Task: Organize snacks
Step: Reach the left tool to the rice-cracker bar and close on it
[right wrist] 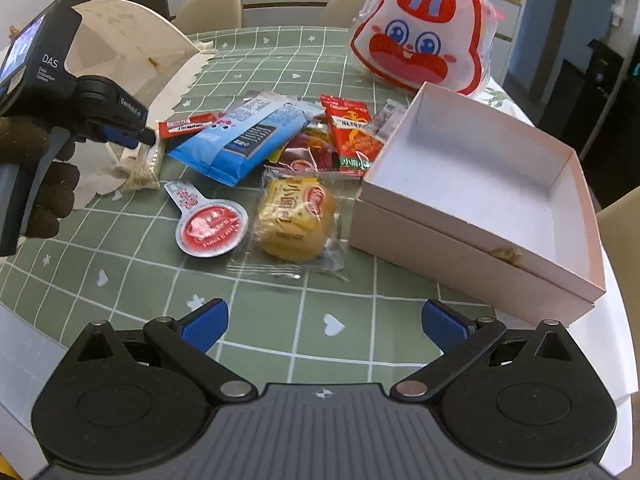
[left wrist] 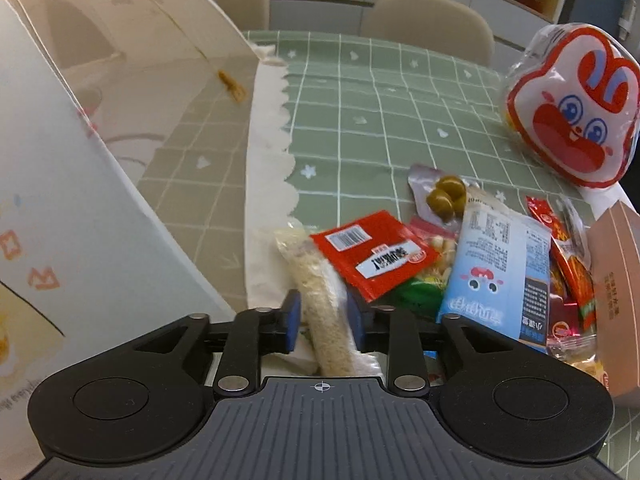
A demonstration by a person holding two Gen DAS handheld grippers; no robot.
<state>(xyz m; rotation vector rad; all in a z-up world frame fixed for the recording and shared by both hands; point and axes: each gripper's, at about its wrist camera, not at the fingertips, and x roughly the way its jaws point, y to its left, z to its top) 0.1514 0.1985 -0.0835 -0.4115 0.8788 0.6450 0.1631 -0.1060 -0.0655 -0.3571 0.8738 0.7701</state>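
My left gripper (left wrist: 323,316) is shut on a long clear packet of beige crisp-rice bar (left wrist: 320,292), at the left edge of the snack pile; it also shows in the right wrist view (right wrist: 148,136) over that packet (right wrist: 146,164). The pile holds a red sachet (left wrist: 372,258), a blue packet (left wrist: 496,272), a packet of green olives (left wrist: 444,196) and red chili packets (left wrist: 568,256). My right gripper (right wrist: 324,326) is open and empty above the table, in front of a yellow cake packet (right wrist: 296,220) and a round red-lidded cup (right wrist: 210,228).
An open pink box (right wrist: 476,216) stands at the right, empty inside. A rabbit-face bag (right wrist: 424,36) stands behind it. A large white open box (left wrist: 120,92) stands at the left on a white cloth (left wrist: 268,184). Green checked tablecloth (right wrist: 140,264); chairs behind the table.
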